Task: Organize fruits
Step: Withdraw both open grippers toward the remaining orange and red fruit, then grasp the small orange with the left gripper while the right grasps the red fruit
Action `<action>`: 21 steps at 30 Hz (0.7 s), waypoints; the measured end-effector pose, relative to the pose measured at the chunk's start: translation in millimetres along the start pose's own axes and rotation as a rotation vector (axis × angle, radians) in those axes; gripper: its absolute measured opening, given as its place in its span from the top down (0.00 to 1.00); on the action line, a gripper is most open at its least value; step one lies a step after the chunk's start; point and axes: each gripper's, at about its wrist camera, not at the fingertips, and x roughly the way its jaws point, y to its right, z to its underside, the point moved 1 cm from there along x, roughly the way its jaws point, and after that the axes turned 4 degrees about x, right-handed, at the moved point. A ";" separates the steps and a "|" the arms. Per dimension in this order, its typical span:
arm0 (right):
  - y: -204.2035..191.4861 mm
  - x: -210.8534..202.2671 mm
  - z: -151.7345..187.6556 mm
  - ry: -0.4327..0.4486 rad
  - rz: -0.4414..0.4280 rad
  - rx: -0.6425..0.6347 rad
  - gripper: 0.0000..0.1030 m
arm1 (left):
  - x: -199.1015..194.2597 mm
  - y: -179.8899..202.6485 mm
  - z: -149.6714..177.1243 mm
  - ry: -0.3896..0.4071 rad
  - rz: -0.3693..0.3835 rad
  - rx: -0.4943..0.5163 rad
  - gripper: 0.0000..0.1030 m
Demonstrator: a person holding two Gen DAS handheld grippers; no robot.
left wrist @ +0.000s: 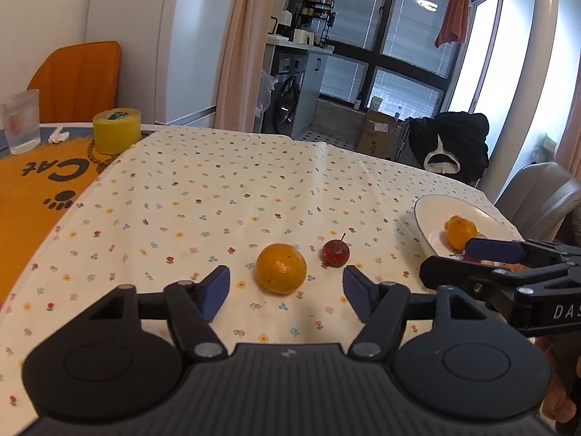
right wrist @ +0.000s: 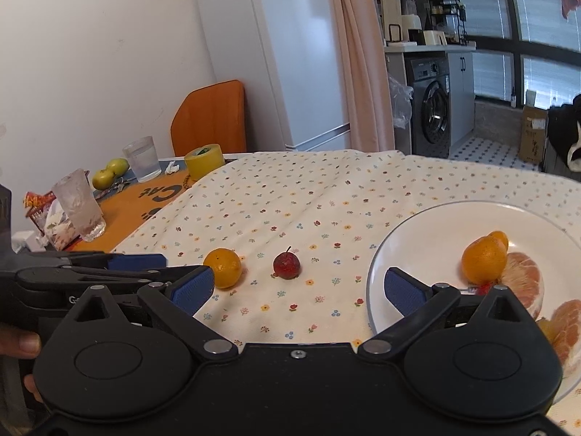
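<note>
Two fruits left on the cloth, both tongs released.
We note left gripper [left wrist: 287, 283] and right gripper [right wrist: 297, 290] empty; mandarin [left wrist: 281, 268] beside red fruit [left wrist: 336, 252], plate [right wrist: 428, 225] already holding citrus.

White plaster wall [right wrist: 109, 54] on the left, a tall white fridge [right wrist: 290, 54] beside it, a pale pink curtain [right wrist: 359, 72] hanging down. Beyond, a grey front-loading washing machine [right wrist: 434, 109] under a white counter [right wrist: 428, 48]. Dark-framed windows [left wrist: 381, 47] glow with daylight; an orange chair back [right wrist: 210, 116] leans by the wall.
</note>
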 end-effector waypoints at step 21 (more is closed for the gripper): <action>1.4 17.2 -2.1 -0.033 -0.015 -0.027 0.23 | 40.0 5.6 -2.4 -0.042 -0.049 -0.003 0.66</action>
